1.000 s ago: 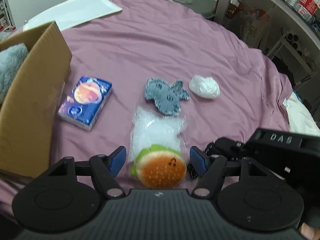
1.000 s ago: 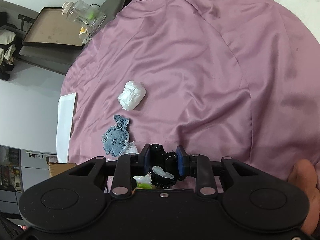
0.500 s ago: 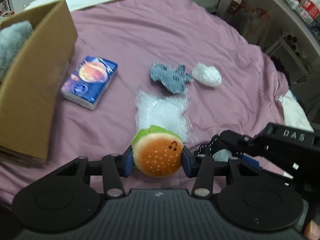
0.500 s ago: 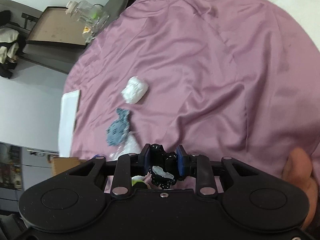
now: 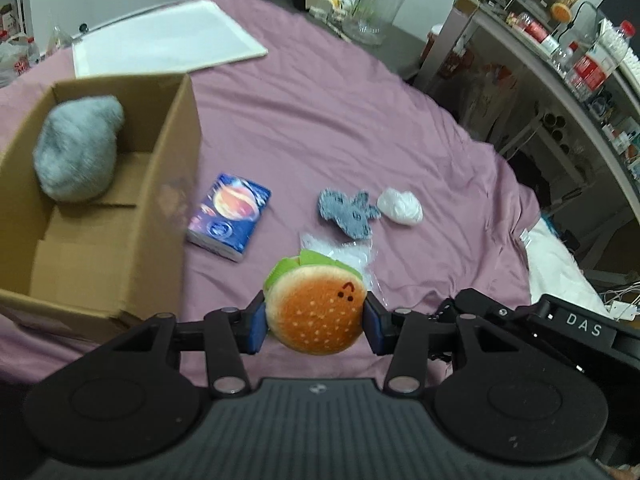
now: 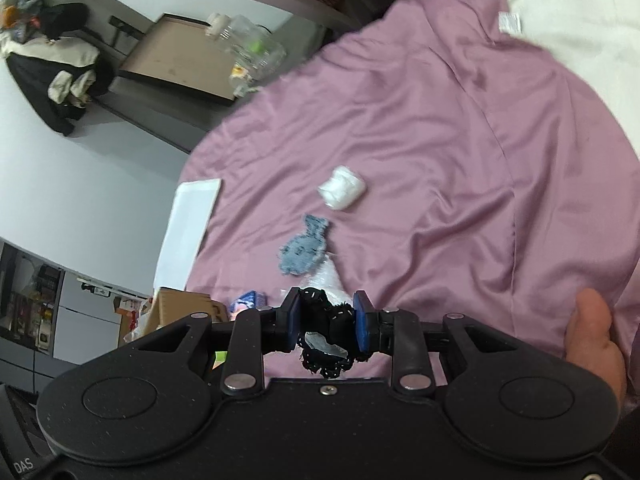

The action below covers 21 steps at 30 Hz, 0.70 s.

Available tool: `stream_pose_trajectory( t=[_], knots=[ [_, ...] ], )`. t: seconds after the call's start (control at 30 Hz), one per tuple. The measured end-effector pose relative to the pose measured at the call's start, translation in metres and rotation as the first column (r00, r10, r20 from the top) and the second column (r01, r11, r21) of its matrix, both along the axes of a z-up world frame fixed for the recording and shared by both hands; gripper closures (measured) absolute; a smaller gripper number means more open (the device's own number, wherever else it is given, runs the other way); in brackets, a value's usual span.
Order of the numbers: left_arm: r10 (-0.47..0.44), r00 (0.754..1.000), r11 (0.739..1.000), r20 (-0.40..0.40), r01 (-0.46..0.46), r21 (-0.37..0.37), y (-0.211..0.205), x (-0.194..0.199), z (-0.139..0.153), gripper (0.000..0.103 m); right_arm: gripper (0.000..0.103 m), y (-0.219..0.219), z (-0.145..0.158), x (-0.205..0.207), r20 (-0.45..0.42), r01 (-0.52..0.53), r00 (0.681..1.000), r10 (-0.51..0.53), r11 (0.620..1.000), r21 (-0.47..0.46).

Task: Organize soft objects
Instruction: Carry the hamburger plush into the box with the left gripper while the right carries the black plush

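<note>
— Pinching the burger plush (image 5: 316,318) on both sides, left gripper (image 5: 314,322) with blue fingers (image 5: 256,326) pressed into the bun, held up clear of the purple bed sheet (image 5: 340,128).

— And on the right?

— Clamped on a black fuzzy toy (image 6: 326,332), right gripper (image 6: 327,326), fingers (image 6: 362,326) nearly together around it, some pale piece showing on its front. A hand (image 6: 596,344) at the handle's right edge.

— Down on the bed?

— Lying near the middle: blue tissue pack (image 5: 230,216), grey knitted whale (image 5: 348,212), white wad (image 5: 400,206) just beside the whale's tail, crinkled clear bag (image 5: 344,250) below it, partly behind the burger.

— And the box?

— Open cardboard box (image 5: 160,208) at the left, grey fluffy bundle (image 5: 76,152) inside against its far wall. Flat white sheet (image 5: 160,42) beyond it on the bed.
</note>
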<state>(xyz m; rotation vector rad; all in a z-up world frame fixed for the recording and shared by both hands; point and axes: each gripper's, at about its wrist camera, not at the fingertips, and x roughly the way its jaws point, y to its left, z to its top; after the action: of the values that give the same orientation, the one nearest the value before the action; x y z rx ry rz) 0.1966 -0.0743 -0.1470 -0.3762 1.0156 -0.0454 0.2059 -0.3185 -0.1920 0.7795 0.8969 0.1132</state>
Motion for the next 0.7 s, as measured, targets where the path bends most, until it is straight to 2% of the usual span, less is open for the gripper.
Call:
stream_pose_trajectory(
  t=[0.47,0.7],
  knots=[
    [0.046,0.994,0.999,0.097,-0.045,-0.012,0.046,-0.023,0.033,0.056,0.076,0.033,0.041,-0.022,0.095,-0.013,0.995,0.020,0.997,-0.073],
    [0.088,0.989,0.996,0.117,-0.085,-0.034,0.078,-0.030,0.041,0.056,0.076,0.059,0.058,-0.022,0.114,-0.052,0.992,0.056,0.998,-0.044]
  ],
)
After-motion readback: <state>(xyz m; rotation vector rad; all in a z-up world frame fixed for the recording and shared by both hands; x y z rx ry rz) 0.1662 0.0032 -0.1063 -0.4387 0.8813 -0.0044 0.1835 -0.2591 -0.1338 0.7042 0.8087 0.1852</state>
